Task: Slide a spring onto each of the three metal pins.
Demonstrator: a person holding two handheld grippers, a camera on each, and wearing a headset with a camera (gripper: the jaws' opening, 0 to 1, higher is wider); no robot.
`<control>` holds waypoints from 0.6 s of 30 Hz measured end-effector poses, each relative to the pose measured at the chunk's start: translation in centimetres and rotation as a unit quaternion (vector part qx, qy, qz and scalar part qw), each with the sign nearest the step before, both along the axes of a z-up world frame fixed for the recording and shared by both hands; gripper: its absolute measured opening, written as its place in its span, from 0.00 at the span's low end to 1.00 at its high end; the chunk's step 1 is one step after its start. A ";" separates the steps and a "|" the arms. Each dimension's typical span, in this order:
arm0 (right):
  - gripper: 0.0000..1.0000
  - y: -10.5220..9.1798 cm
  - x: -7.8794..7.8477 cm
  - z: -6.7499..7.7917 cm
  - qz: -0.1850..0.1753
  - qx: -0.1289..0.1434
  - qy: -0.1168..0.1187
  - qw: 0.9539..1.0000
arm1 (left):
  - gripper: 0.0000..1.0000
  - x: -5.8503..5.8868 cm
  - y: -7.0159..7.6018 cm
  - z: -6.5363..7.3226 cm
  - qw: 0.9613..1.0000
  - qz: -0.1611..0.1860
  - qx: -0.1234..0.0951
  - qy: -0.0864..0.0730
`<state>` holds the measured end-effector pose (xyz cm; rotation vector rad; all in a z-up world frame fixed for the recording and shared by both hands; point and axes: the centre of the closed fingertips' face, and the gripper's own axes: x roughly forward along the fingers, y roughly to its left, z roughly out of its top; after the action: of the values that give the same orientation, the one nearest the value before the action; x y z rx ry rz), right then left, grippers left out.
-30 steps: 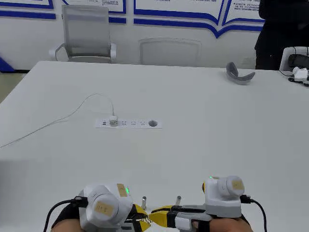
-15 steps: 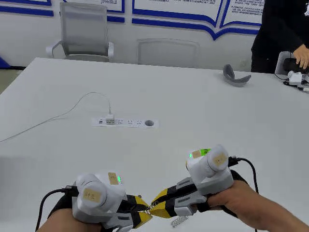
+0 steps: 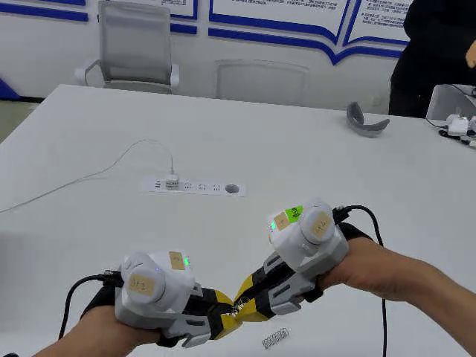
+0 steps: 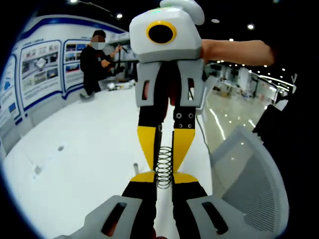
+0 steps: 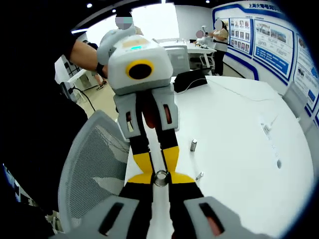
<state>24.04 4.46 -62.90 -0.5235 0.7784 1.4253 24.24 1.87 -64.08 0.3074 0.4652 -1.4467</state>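
Left hand-held gripper (image 4: 163,179): jaws narrow, pinching the near end of one spring (image 4: 164,167). Right hand-held gripper (image 5: 159,179): jaws narrow too, tips closed on the same spring, seen end-on as a metal ring. The two grippers meet tip to tip, low over the near edge of the table (image 3: 312,171), with the spring bridging them. A thin straight metal line runs on between the right jaws; cannot tell if it is a pin.

Springs counted: 2. The second spring (image 3: 275,338) lies flat on the table just beside the right gripper's tips.

Metal pins counted in the right gripper view: 2, first pin (image 5: 193,145) and second pin (image 5: 199,176), both bare, on the table near the grippers.

Farther out: 1 power strip (image 3: 195,187) with 1 white cable (image 3: 111,167); 2 chairs (image 3: 134,41) at the far edge.
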 end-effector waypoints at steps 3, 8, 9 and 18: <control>0.13 0.0 -0.3 0.0 0.012 -0.005 0.002 1.000 | 0.10 -0.3 0.0 0.0 1.000 -0.005 -0.002 0.001; 0.12 0.0 -0.7 -0.3 0.021 -0.011 0.000 1.000 | 0.11 -0.7 0.0 -0.2 1.000 -0.010 -0.004 0.003; 0.12 0.0 -0.8 -0.4 0.022 -0.012 0.001 1.000 | 0.11 -0.8 -0.1 -0.3 1.000 -0.010 -0.005 0.004; 0.12 -0.6 -0.9 -1.5 0.011 -0.024 -0.003 1.000 | 0.19 -0.7 0.4 -0.9 1.000 0.010 -0.005 0.012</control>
<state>23.18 3.89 -64.40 -0.5750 0.8064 1.4264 23.55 2.24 -64.96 0.2760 0.4800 -1.4335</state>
